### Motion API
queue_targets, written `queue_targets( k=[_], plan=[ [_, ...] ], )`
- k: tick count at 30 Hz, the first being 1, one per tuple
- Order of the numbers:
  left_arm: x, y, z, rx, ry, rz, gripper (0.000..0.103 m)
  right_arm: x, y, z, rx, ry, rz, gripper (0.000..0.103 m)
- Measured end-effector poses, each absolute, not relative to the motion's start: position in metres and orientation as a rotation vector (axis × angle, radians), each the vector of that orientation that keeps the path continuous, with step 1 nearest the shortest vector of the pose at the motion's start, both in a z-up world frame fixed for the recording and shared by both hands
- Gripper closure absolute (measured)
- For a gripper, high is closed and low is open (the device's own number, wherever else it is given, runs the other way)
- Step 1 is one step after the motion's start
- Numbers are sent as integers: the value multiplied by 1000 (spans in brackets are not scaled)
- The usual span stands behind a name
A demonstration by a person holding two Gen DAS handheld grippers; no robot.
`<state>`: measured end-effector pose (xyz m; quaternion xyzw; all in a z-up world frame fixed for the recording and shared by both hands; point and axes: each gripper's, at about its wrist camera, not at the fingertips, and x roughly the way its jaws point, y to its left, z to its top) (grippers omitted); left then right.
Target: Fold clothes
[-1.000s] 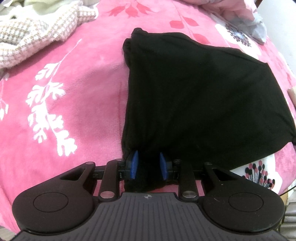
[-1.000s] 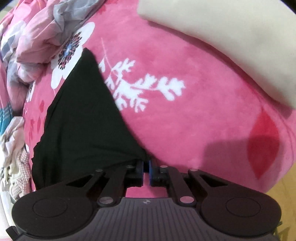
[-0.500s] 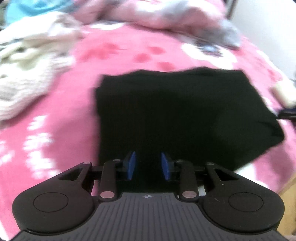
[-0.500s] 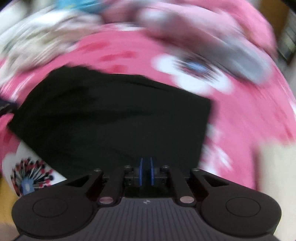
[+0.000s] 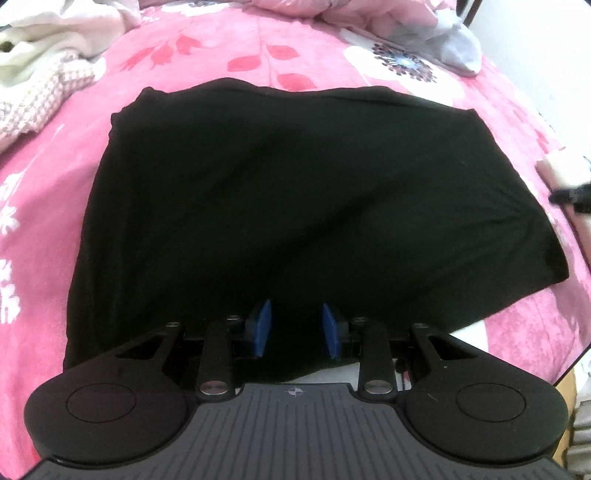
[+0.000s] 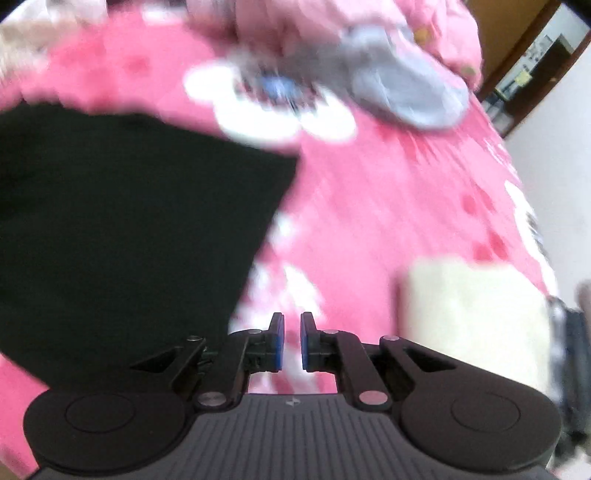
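A black garment (image 5: 258,192) lies spread flat on the pink flowered bedspread (image 5: 44,258). My left gripper (image 5: 296,330) hovers over its near edge. The blue pads stand apart, only flat black cloth shows behind the gap, and nothing is pinched. In the blurred right wrist view the black garment (image 6: 129,229) fills the left side. My right gripper (image 6: 291,339) is to the right of it, over the bare bedspread (image 6: 388,206). Its pads are closed to a thin slit with nothing between them.
A heap of checked and cream clothes (image 5: 37,81) lies at the far left. Crumpled pink and grey bedding (image 5: 424,22) (image 6: 406,92) sits at the back. A cream folded piece (image 6: 469,306) rests near the bed's right edge. The floor shows at the lower right (image 5: 569,380).
The right gripper let go of the garment's corner, rolled and swung right, off the cloth. The left gripper drew back along the near edge. The garment now lies wide and flat.
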<state>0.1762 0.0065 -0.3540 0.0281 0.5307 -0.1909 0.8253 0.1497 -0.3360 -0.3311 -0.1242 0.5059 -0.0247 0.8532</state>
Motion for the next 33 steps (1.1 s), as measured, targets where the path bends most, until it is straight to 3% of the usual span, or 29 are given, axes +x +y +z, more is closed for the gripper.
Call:
queue_targets(
  k=[6, 10, 15, 22, 27, 30, 33],
  plan=[
    [180, -4, -354, 68, 1132, -356, 72, 189, -256, -344, -224, 943, 419, 95],
    [179, -3, -354, 70, 1127, -330, 71, 207, -298, -364, -240, 980, 242, 96],
    [178, 0, -349, 56, 1111, -284, 72, 209, -356, -338, -168, 976, -25, 95],
    [168, -2, -339, 64, 1105, -268, 71, 219, -270, -345, -45, 942, 577, 95],
    [155, -6, -348, 91, 1130, -294, 71, 282, -284, -380, -15, 941, 360, 97],
    [151, -2, -351, 71, 1123, -292, 70, 290, -293, -362, 22, 888, 305, 94],
    [150, 2, -352, 34, 1120, -284, 70, 279, -258, -350, -2, 909, 570, 94]
  ],
)
